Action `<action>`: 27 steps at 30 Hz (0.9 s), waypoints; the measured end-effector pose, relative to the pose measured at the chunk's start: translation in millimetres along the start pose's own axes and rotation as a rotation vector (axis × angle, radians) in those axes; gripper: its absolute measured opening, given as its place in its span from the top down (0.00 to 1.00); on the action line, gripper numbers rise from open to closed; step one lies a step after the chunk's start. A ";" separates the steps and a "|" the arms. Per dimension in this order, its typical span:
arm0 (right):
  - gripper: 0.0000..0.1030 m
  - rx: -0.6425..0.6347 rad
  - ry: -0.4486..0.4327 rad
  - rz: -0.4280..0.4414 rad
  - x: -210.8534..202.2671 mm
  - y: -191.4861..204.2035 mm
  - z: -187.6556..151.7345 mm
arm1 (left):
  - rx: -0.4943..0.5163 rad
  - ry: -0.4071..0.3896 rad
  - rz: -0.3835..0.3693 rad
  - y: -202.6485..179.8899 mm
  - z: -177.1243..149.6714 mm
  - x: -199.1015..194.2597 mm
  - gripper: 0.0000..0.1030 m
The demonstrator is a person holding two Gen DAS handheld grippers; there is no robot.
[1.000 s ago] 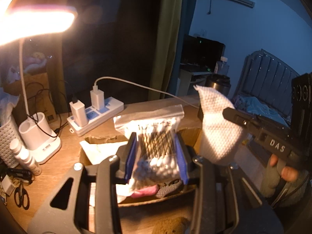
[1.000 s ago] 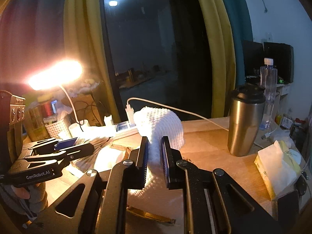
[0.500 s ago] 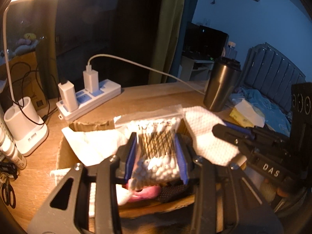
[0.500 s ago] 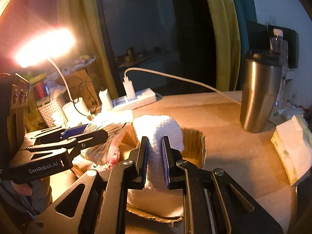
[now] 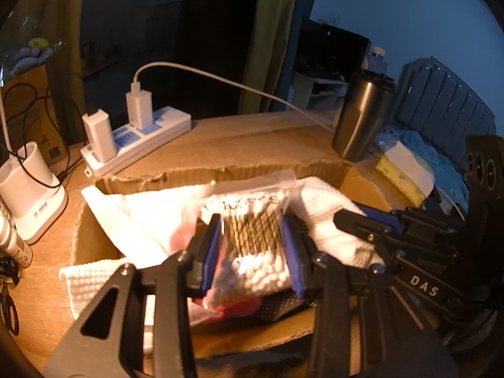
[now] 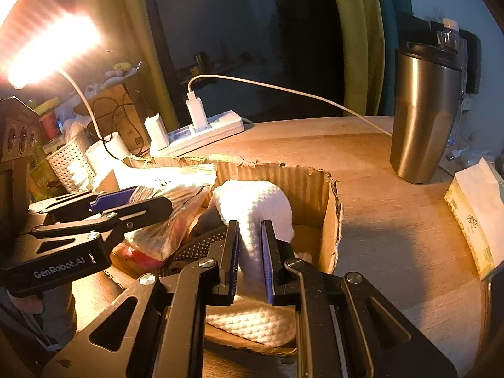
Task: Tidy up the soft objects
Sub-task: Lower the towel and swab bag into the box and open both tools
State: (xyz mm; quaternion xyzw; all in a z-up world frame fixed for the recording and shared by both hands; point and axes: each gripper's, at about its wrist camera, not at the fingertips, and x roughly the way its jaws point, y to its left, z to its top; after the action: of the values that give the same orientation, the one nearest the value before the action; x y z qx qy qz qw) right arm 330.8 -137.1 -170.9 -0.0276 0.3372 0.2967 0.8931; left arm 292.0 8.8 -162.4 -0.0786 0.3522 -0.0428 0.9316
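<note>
My left gripper (image 5: 252, 236) is shut on a clear bag of cotton swabs (image 5: 252, 242) and holds it low inside an open cardboard box (image 5: 220, 170). It also shows in the right wrist view (image 6: 138, 201). My right gripper (image 6: 250, 233) is shut on a white waffle cloth (image 6: 255, 208) that hangs into the same box (image 6: 327, 220); the right gripper shows in the left wrist view (image 5: 349, 217). More white cloth (image 5: 132, 214), a pink item (image 5: 239, 307) and a black mesh item (image 6: 198, 245) lie in the box.
A steel tumbler (image 6: 422, 119) stands right of the box. A tissue pack (image 6: 475, 211) lies at the far right. A white power strip (image 5: 138, 141) with chargers and a cable sits behind. A lamp base (image 5: 28, 189) and scissors (image 5: 8, 308) are at the left.
Both grippers have moved down into the cardboard box, carrying the swab bag and the white cloth with them. The cloth now rests partly inside the box.
</note>
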 end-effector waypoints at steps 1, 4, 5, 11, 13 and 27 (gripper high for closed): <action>0.86 0.001 0.000 0.000 0.9 1.1 0.1 | -0.005 0.006 0.002 0.9 -0.4 1.1 0.62; 0.84 0.008 0.003 -0.006 0.1 0.5 0.0 | -0.022 0.016 0.009 4.2 -0.6 1.9 0.62; 0.80 0.009 0.003 -0.010 -0.3 1.0 0.2 | -0.024 0.018 0.011 4.7 -0.3 1.3 0.61; 0.53 0.007 -0.028 -0.011 -13.6 4.4 1.3 | -0.024 -0.006 0.016 4.5 1.3 -10.6 0.47; 0.51 0.007 -0.041 -0.018 -19.7 5.6 1.5 | -0.016 -0.019 0.021 3.0 2.0 -16.6 0.46; 0.48 -0.015 -0.110 -0.076 -67.9 26.7 -1.9 | -0.014 -0.114 0.031 0.9 -4.5 -77.3 0.40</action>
State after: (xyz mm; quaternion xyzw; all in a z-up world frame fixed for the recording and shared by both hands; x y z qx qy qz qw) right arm 274.6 -150.4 -126.3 -0.0306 0.2842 0.2661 0.9206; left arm 231.2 19.7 -115.7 -0.0818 0.3002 -0.0215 0.9501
